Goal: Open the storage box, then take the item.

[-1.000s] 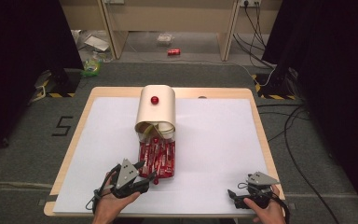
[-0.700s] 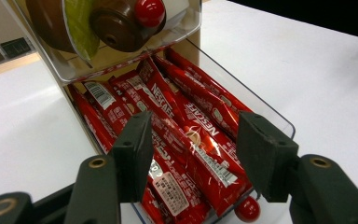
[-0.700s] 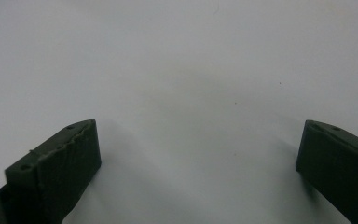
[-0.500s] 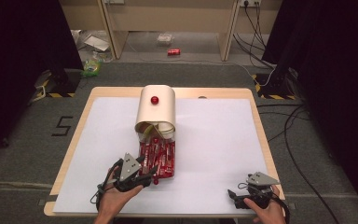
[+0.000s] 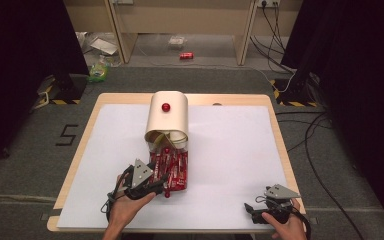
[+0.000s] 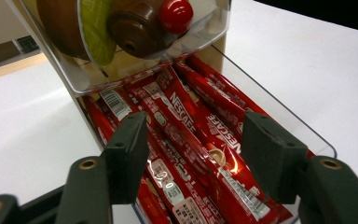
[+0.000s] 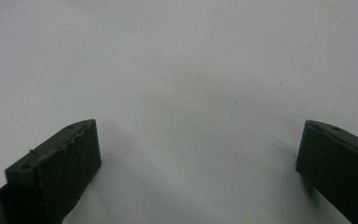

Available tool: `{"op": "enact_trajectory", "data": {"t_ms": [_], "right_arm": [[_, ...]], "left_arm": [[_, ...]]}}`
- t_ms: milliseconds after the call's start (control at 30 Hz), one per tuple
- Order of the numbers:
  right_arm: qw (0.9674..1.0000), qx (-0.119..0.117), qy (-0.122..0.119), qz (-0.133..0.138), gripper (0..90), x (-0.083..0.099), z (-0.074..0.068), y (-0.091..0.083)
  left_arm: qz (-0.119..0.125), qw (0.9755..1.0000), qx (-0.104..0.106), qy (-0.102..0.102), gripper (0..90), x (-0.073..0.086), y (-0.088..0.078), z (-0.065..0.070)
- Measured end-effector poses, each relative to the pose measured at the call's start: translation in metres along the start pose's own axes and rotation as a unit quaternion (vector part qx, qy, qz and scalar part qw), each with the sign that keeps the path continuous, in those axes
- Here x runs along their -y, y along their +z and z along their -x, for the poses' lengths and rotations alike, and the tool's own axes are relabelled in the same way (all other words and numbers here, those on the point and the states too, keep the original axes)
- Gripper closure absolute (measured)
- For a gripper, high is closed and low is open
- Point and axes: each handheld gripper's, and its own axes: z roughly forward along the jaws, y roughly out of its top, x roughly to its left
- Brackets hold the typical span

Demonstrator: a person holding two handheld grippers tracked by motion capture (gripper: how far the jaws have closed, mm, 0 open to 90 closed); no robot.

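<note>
Now picking a sachet: left gripper (image 6: 193, 154) half open over the sachets (image 6: 200, 140) in the drawer (image 6: 279, 109), nothing pinched. Next: lower, close on one. Right gripper (image 7: 198, 163) wide open, empty.

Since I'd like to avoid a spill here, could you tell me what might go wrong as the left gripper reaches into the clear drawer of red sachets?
The left gripper stands open over several overlapping red sachets, so it may pinch two at once. Its fingers sit close to the clear drawer wall; catching it might drag the dispenser.
</note>
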Motion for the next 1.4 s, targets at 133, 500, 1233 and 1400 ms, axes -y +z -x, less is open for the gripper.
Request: {"op": "enact_trajectory", "data": {"t_ms": [133, 500, 1233, 1400], "right_arm": [[1.0000, -0.001, 0.000, 0.000, 0.1, 0.000, 0.000, 0.000], [1.0000, -0.001, -0.001, 0.000, 0.1, 0.000, 0.000, 0.000], [1.0000, -0.001, -0.002, 0.000, 0.1, 0.000, 0.000, 0.000], [1.0000, -0.001, -0.002, 0.000, 0.1, 0.000, 0.000, 0.000]], "left_arm": [[-0.001, 1.0000, -0.008, -0.004, 46.2, -0.001, 0.004, -0.002], [-0.015, 0.9999, -0.007, 0.002, 54.1, -0.001, 0.018, 0.002], [-0.045, 0.9990, 0.005, -0.005, 58.8, 0.004, 0.024, 0.006], [-0.054, 0.9985, 0.004, -0.004, 61.7, 0.006, 0.024, 0.007]]}}
